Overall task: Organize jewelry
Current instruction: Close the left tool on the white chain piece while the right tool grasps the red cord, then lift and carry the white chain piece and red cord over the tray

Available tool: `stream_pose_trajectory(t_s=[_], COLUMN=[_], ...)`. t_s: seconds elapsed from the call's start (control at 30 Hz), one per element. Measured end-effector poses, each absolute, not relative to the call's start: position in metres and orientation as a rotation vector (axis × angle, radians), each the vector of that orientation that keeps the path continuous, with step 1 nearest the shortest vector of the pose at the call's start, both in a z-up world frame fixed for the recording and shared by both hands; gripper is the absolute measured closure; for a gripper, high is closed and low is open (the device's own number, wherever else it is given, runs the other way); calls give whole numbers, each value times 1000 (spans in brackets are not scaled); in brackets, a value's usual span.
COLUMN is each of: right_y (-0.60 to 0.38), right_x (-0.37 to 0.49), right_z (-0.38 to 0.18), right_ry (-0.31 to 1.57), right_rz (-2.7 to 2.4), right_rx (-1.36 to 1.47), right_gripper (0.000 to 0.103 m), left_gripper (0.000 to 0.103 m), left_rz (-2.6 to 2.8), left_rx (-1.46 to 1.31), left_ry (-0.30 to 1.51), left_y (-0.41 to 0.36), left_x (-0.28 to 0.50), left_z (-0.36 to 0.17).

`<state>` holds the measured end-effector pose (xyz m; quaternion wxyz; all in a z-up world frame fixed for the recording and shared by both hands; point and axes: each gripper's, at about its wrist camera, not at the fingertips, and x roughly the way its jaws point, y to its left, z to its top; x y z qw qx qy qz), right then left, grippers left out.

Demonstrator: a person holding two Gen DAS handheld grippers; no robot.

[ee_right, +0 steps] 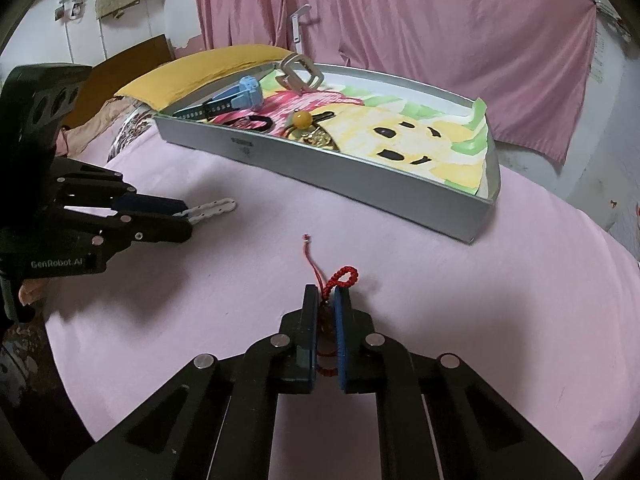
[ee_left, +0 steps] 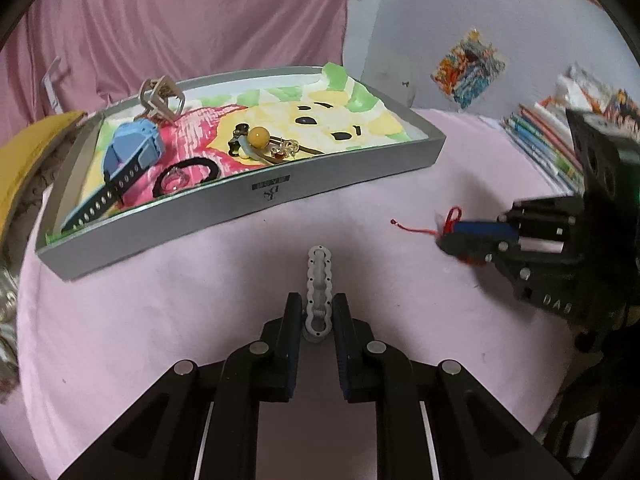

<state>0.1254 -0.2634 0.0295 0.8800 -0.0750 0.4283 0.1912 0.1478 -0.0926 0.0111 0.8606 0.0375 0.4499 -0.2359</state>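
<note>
My left gripper [ee_left: 318, 303] rests low on the pink sheet, shut on a pale grey hair clip [ee_left: 319, 276] whose far end sticks out past the fingertips. The right wrist view shows the same gripper [ee_right: 187, 218] and clip [ee_right: 212, 207] from the side. My right gripper [ee_right: 327, 296] is shut on a red knotted cord charm [ee_right: 342, 276]; the cord's loop and thin tail lie on the sheet ahead. In the left wrist view this gripper [ee_left: 446, 236] is at the right. A grey tray [ee_left: 272, 196] [ee_right: 360, 176] lined with colourful paper stands beyond both.
In the tray lie a blue watch [ee_left: 132, 148], a black hair tie [ee_left: 188, 176], a yellow bead with small trinkets [ee_left: 258, 136] and a beige claw clip [ee_left: 160, 98]. A yellow cushion [ee_left: 24, 160] borders the tray's left; books [ee_left: 548, 136] are stacked at the right.
</note>
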Motion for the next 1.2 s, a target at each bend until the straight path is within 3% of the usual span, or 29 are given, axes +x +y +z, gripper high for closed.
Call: stream_pose_trajectory(t_s=[0.37, 0.87, 1.2], right_y=[-255, -238, -227], right_x=[112, 99, 150], right_z=[48, 133, 137], right_ry=[790, 241, 191], right_rz=[412, 275, 200], right_rx=[-150, -88, -56], right_gripper=[96, 96, 96], left_gripper=[89, 89, 89], left_rz=[-485, -387, -241], left_rx=[-90, -170, -58], left_ry=[763, 329, 174], left_y=[-76, -60, -61], left_x=[129, 134, 169], left_z=[33, 93, 102])
